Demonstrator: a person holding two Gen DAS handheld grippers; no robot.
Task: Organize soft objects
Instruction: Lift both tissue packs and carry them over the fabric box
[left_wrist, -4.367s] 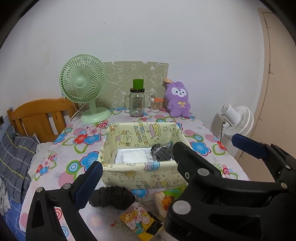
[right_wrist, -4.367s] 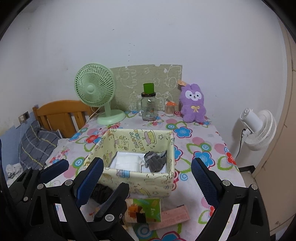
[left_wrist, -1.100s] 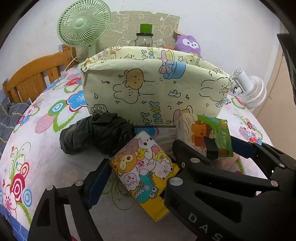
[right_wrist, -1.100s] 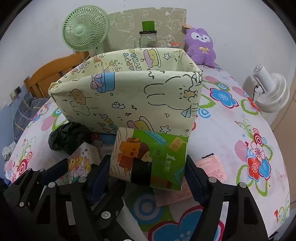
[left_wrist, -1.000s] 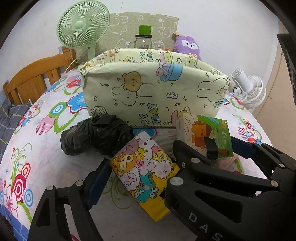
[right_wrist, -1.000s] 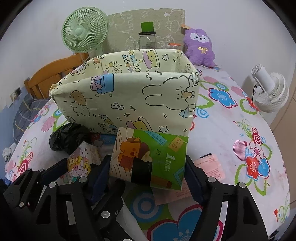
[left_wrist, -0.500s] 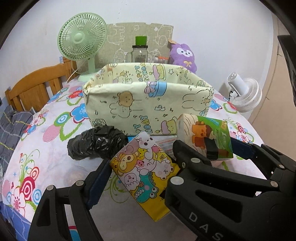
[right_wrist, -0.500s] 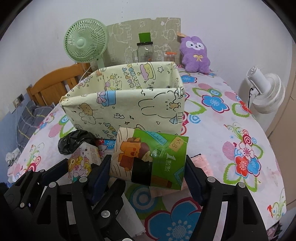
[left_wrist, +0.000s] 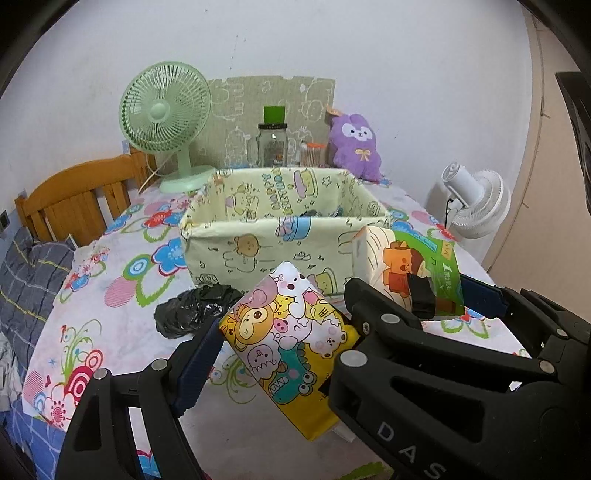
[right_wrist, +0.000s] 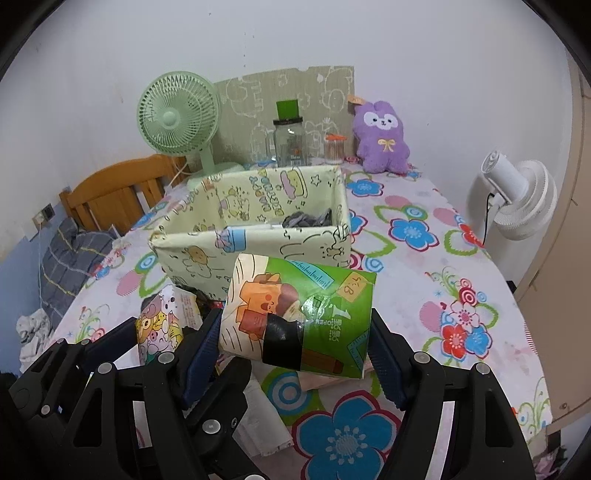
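While both claws hang above the counter (left_wrist: 122, 295), each grips a soft pack. L claw (left_wrist: 280, 343) is clamped on the yellow cartoon pack (left_wrist: 288, 332); R claw (right_wrist: 295, 332) is clamped on the green tissue pack (right_wrist: 306, 306). Both packs sit just in front of the fabric bin (right_wrist: 251, 236), w/ grey cloth (right_wrist: 306, 219) inside. Black bag (left_wrist: 192, 312) lies on the counter beside the bin.

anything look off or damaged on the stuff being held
The green cartoon tissue pack clamped in the right gripper has a strip of black tape stuck across its front, like a patched opening. The yellow cartoon-animal pack in the left gripper sits tilted but intact.
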